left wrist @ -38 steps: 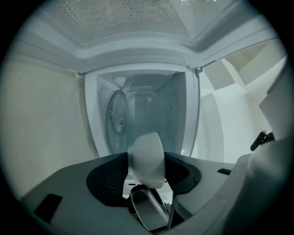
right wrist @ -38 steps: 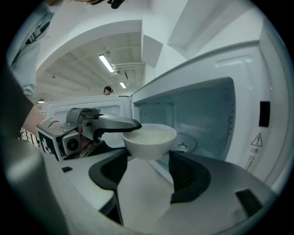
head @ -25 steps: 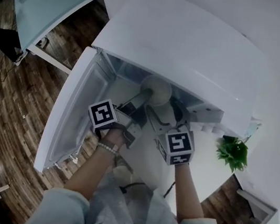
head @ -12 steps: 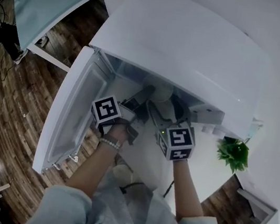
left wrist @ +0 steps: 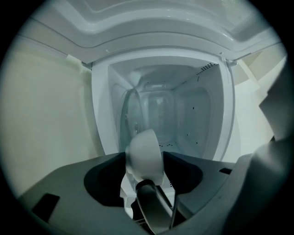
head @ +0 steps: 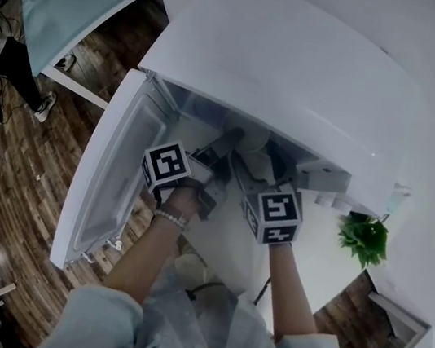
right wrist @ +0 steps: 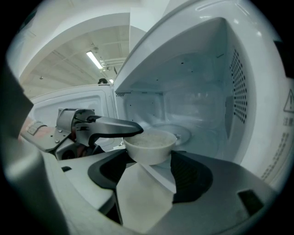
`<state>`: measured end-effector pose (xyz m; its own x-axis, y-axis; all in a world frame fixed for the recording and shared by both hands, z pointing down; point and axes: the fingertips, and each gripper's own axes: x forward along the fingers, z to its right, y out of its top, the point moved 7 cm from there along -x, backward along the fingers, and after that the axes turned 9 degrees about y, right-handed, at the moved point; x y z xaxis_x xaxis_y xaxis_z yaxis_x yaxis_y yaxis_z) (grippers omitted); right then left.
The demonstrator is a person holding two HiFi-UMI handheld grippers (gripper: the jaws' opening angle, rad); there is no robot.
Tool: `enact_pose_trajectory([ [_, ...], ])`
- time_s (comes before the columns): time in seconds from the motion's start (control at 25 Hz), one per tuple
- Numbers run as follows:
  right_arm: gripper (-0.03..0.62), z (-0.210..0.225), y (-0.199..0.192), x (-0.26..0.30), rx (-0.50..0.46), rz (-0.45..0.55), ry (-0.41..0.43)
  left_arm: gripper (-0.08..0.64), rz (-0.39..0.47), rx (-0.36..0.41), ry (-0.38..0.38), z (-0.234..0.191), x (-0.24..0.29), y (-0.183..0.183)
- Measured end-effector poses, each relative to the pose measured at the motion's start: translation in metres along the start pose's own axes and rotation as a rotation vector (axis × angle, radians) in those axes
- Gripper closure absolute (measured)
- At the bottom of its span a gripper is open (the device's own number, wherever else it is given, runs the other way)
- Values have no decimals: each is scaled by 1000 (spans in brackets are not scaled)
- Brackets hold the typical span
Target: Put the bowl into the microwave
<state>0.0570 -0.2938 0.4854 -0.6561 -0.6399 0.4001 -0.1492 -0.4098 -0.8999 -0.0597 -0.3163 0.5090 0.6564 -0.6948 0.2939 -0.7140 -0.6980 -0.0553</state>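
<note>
At the mouth of the microwave [head: 301, 67], with its door [head: 108, 184] swung wide, the bowl [right wrist: 149, 140] hangs just short of the turntable [right wrist: 183, 131], clamped across its sides by your right gripper [right wrist: 149, 158]. Your left gripper [left wrist: 144, 160] has just been opening its jaws. The bowl's rim sits between them, seemingly unpinched, so 1 gripper likely carries the load. Draw the left one clear sideways before you push on, or it may snag the rim. Keep the bowl level, since it looks full of something pale and grainy. Carry it in low over the turntable, set it down centred, and only then let go.
</note>
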Motion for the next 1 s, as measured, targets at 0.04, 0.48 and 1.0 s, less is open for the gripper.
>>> enact_pose_trajectory([
  [0.04, 290, 0, 1, 1, -4, -1, 0, 305, 0, 4, -8, 1, -1, 0],
  [0.48, 295, 11, 6, 13, -27, -33, -47, 302, 20, 72, 7, 4, -43, -8],
  [1.0, 296, 21, 17, 33, -8, -78, -90, 302, 10, 102, -8, 7, -83, -30],
])
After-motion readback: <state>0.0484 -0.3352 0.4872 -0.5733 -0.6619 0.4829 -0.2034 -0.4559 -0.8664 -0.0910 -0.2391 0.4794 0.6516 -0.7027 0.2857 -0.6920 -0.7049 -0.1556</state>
